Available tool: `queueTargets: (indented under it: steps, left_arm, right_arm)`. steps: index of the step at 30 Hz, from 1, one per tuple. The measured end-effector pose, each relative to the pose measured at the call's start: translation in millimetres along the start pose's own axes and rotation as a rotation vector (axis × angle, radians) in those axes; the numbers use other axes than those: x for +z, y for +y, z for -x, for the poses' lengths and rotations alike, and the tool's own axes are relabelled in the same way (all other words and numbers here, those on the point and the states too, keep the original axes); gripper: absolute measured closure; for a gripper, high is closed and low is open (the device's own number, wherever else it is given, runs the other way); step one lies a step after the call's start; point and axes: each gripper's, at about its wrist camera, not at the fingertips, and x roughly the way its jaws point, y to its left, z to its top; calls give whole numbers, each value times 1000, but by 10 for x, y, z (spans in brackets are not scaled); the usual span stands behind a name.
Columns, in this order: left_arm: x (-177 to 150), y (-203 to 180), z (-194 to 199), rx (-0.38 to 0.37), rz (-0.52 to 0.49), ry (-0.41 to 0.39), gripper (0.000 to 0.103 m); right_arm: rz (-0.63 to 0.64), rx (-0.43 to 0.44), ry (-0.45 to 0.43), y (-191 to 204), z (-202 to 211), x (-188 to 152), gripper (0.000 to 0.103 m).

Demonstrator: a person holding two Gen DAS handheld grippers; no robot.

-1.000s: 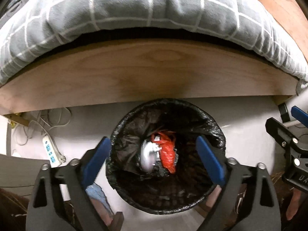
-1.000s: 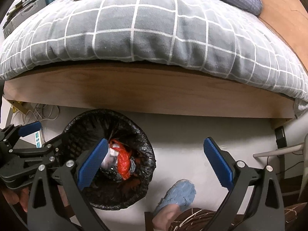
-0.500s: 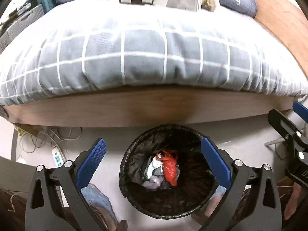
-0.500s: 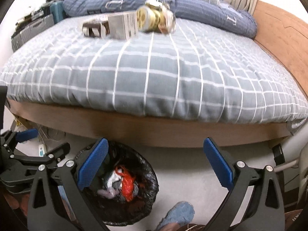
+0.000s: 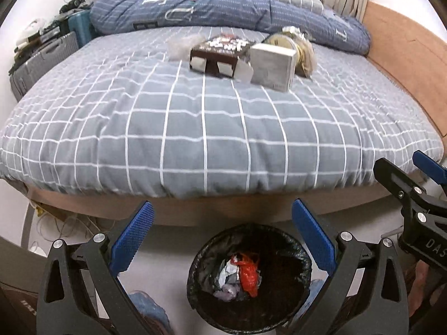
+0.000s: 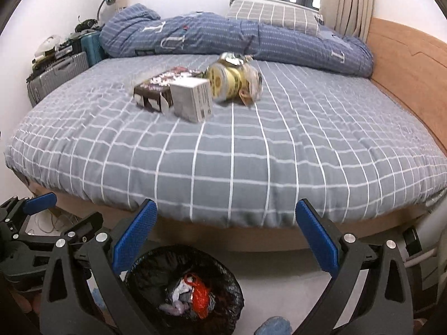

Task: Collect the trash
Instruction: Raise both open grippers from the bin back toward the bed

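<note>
A black-lined trash bin stands on the floor at the bed's foot, holding a red bag and crumpled wrappers. On the grey checked bedspread lie a dark brown box, a grey-white box, a yellow crumpled can wrapper and a pale tissue wad. My left gripper hovers open above the bin, empty. My right gripper is open and empty too, right of the bin.
A rolled blue duvet and a pillow lie at the bed's head. Suitcases stand at the left wall. Cables lie on the floor. A wooden bed side runs along the right.
Both grippers have risen and tilted up from the bin toward the bed. The bed top with its boxes and wrapper came into view; the bin sank to the frame bottom.
</note>
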Motion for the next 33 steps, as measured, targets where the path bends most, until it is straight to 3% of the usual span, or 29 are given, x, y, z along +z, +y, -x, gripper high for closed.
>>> queueTargets:
  steps: [18,33]
  left_arm:
    - [737,346,-120,-1,58,-75,6]
    - [1434,448,-777,-20,26,-53,6]
  right_arm:
    - [16,17,-50,3,-208,484,8]
    - [50,65,-31,32,-934,996,8]
